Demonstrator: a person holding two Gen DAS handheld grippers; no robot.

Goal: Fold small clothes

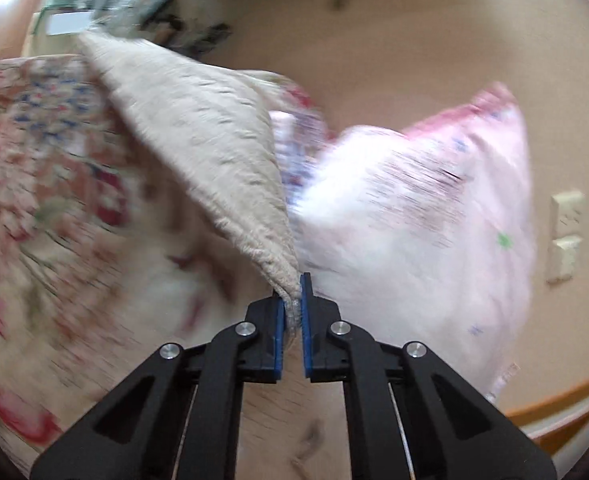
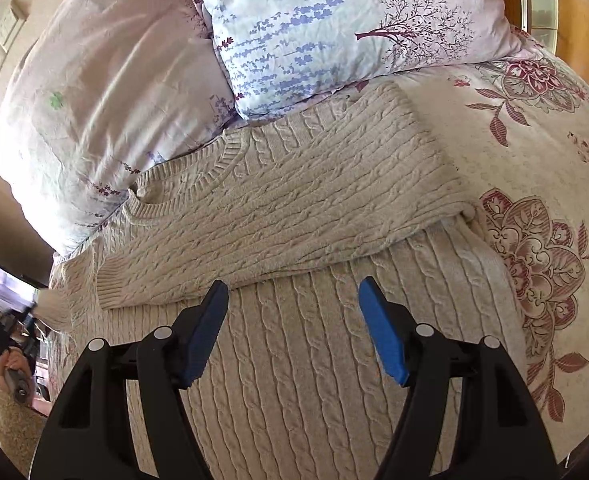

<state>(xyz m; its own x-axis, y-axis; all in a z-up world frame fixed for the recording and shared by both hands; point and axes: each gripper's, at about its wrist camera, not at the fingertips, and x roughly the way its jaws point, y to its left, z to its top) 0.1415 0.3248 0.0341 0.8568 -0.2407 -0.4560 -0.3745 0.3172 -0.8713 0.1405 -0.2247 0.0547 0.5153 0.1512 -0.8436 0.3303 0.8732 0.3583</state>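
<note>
On the floral bedspread [image 2: 534, 128] lies the cream sweater [image 2: 294, 208], one sleeve folded across its chest, collar against two pillows [image 2: 334, 20]. Left gripper [image 1: 293, 304] pinches a lifted sleeve end; right gripper [image 2: 293, 312] hovers above, jaws spread

Cream cable-knit sweater [image 2: 294, 208], ribbed at collar and cuff. Just beyond the sweater: pale pink pillow [image 2: 106, 92] with small green motif, and white pillow [image 2: 334, 28] printed with lavender sprigs and a maroon tree. Beneath the sweater: cream bedspread [image 2: 534, 200] with maroon flowers and leaves. Above the sweater: black right gripper [image 2: 293, 330], blue pads [image 2: 382, 332].
</note>
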